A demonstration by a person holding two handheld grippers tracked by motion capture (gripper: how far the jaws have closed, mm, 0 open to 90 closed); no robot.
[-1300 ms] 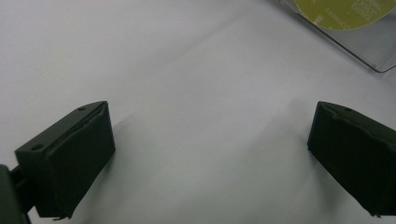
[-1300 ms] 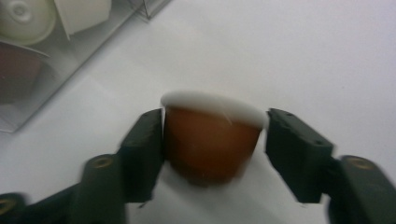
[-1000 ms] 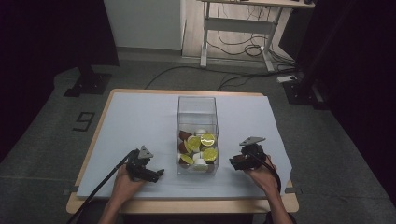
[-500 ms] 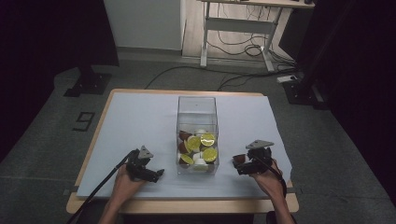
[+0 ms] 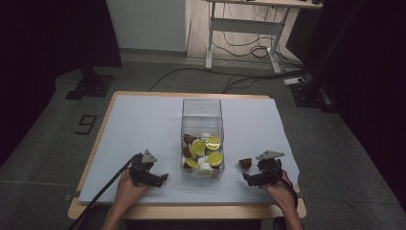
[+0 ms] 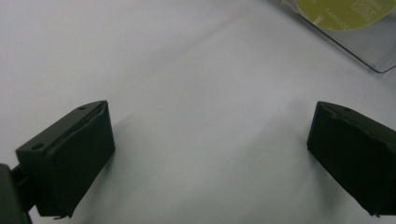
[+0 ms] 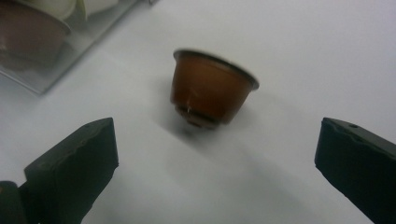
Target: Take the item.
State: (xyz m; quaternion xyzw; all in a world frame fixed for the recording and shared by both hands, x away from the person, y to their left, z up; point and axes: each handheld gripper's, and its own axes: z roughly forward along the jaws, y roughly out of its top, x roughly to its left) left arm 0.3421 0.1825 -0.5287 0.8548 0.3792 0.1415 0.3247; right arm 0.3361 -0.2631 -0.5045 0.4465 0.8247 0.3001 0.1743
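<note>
A small brown coffee capsule point(image 7: 210, 88) lies free on the white surface point(image 5: 143, 124), tipped with its wide rim upward, at the lower right of the high view, just right of the clear box point(image 5: 202, 112) of capsules.

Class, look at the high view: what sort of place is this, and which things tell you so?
Probably a lab or recording workspace: a covered table on a dark floor, loose cables under a desk frame, and a clear box of coffee capsules.

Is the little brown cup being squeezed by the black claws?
No, the brown cup lies alone on the white table cover, ahead of the right gripper, whose jaws stand wide apart.
</note>
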